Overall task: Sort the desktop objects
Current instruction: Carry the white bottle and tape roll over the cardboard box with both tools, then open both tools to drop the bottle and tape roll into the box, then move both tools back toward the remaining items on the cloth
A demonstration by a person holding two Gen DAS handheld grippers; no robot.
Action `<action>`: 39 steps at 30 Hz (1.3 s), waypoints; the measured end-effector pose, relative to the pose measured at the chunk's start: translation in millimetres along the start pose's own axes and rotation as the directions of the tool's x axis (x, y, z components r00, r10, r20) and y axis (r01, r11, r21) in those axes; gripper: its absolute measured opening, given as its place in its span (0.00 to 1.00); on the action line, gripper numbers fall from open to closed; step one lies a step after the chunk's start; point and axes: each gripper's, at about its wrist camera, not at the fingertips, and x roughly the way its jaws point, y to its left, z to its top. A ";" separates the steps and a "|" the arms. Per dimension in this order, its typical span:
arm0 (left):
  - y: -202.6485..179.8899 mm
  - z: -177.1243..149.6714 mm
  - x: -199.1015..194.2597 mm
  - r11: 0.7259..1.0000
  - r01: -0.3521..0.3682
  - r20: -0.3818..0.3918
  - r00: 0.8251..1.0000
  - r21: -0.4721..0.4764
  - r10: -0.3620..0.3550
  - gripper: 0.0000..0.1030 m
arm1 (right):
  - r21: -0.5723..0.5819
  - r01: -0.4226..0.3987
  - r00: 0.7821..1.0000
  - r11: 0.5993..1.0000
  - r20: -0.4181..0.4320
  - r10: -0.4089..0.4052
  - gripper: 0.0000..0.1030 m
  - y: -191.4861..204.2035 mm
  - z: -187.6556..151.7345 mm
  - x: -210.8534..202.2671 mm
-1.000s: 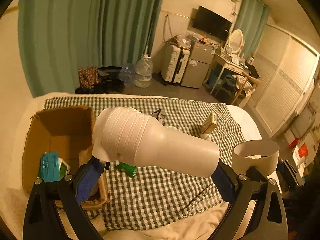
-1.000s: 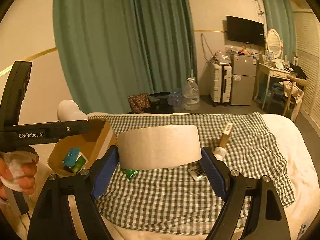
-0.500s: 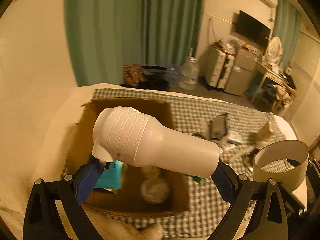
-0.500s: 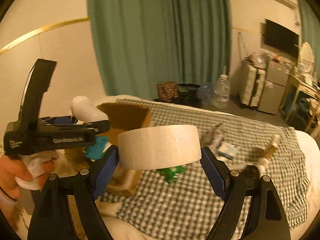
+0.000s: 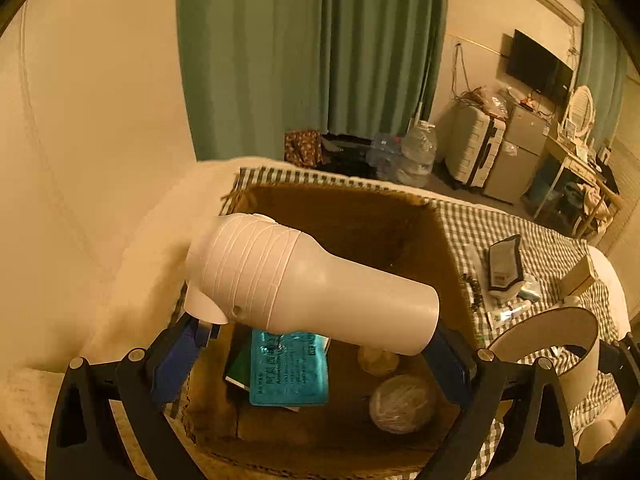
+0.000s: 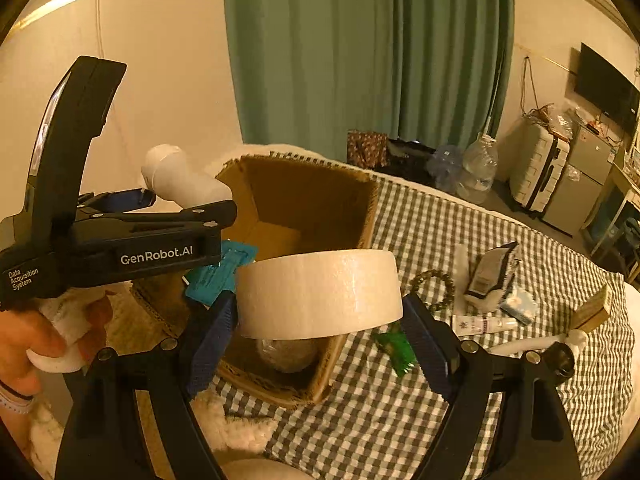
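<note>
Green curtains (image 5: 312,56) hang behind a bed covered with a green-and-white checked cloth (image 6: 432,240), and an open cardboard box (image 5: 360,216) sits at the cloth's near left end. On the far side of the room stand a white suitcase (image 5: 474,148), a small fridge (image 5: 516,152) and a wall-mounted television (image 5: 536,66), with a large water bottle (image 5: 418,152) on the floor.

Above the box, the left tongs (image 5: 316,340) grip a white ribbed plastic bottle (image 5: 304,284) crosswise, one blue pad at its capped end and the other at its base. Inside the box lie a teal blister pack (image 5: 288,368), a dark green packet partly under it, and a round ball-like object (image 5: 400,404) on the box floor.

Over the near right corner of the box, the right tongs (image 6: 320,332) clamp a wide roll of masking tape (image 6: 320,292) by its two sides, with the roll's flat band facing the camera. In the right wrist view a hand (image 6: 44,336) holds the left tool at the left edge.

Scattered on the cloth to the right of the box are a green sachet (image 6: 394,346) just beside the box wall, a beaded bracelet (image 6: 434,286), a dark pouch (image 6: 490,272) with a label, a small white tube (image 6: 482,324), a pale blue packet (image 6: 518,304) and a small tan box (image 6: 592,308) near the far right edge.
</note>
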 end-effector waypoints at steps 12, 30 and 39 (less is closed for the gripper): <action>15.1 -7.7 26.2 0.998 -0.034 -0.040 0.999 -0.048 0.032 0.98 | 0.007 -0.012 0.999 1.000 -0.037 0.012 0.81 15.2 11.2 38.2; 0.2 -8.2 26.0 0.998 -0.056 -0.032 0.998 0.005 0.056 1.00 | 0.054 0.050 0.998 0.997 0.039 -0.052 0.88 1.1 14.4 19.0; -24.5 -9.8 8.2 0.998 -0.036 -0.005 0.999 0.044 0.036 1.00 | 0.081 0.097 0.993 0.992 0.055 -0.102 0.88 -21.8 7.3 -7.3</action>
